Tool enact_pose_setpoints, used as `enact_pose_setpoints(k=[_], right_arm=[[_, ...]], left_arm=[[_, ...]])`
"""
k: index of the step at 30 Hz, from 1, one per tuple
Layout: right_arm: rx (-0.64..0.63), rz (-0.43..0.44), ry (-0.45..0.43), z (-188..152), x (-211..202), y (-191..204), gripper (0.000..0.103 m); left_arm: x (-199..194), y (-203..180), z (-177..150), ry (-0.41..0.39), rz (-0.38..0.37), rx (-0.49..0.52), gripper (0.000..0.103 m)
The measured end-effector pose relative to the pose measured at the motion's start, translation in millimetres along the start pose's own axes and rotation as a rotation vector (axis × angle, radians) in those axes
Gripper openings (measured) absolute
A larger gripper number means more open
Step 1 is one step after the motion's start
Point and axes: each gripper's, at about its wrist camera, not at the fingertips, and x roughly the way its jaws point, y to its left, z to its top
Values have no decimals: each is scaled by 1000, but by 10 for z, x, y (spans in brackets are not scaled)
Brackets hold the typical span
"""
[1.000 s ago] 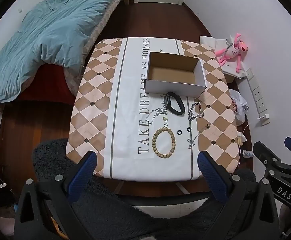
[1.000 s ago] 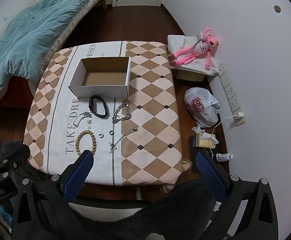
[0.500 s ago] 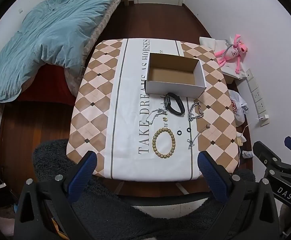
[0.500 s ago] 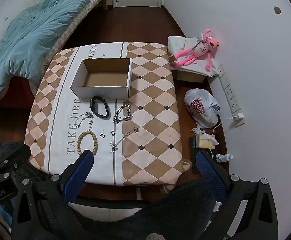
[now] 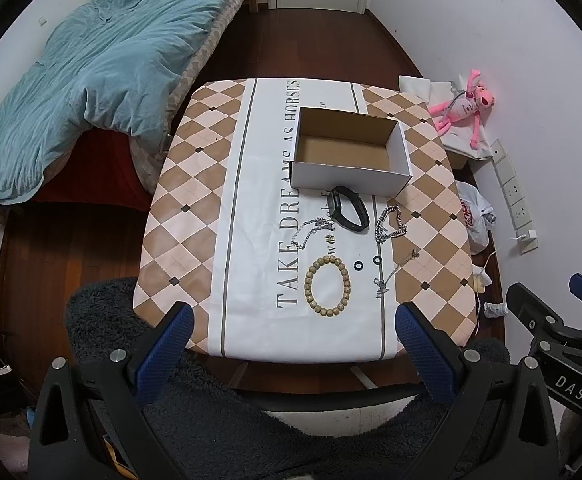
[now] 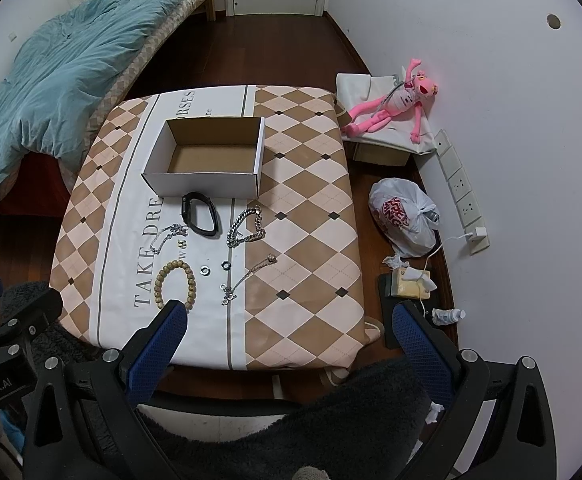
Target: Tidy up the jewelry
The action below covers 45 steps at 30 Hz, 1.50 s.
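cloth on bench (image 5: pixel 195 208) reads "take dreams as horses"; jewelry lies in front of empty box (image 5: pixel 349 152), incl bead bracelet (image 5: pixel 327 287) & black band (image 5: pixel 349 214). left gripper (image 5: pixel 291 338) & right gripper (image 6: pixel 289 330) fingers wide, holding nothing. right one's marked "das".

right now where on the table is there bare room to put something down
The checkered strip right of the cardboard box and the strip along the table's left edge are bare. It's crowded just in front of the box: black band, silver chains, bead bracelet.
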Motion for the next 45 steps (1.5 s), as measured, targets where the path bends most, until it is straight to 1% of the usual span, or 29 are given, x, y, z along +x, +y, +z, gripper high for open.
enact_pose_setpoints(k=[5, 7, 18, 22, 31, 45], right_arm=[[3, -1, -5, 37, -100, -11, 103], [2, -2, -5, 32, -97, -12, 103], [2, -2, -10, -33, -80, -21, 103], [0, -2, -15, 36, -153, -8, 103], [-2, 1, -31, 49, -196, -5, 103], [-3, 1, -38, 51, -223, 9, 103]], left_arm=[[0, -26, 17, -2, 0, -1, 103], [14, 27, -5, -1, 0, 2, 103], [-30, 35, 36, -11, -5, 0, 103], [-42, 49, 44, -15, -8, -2, 103], [-88, 59, 93, -28, -9, -4, 103], [-93, 67, 41, -34, -9, -3, 103]])
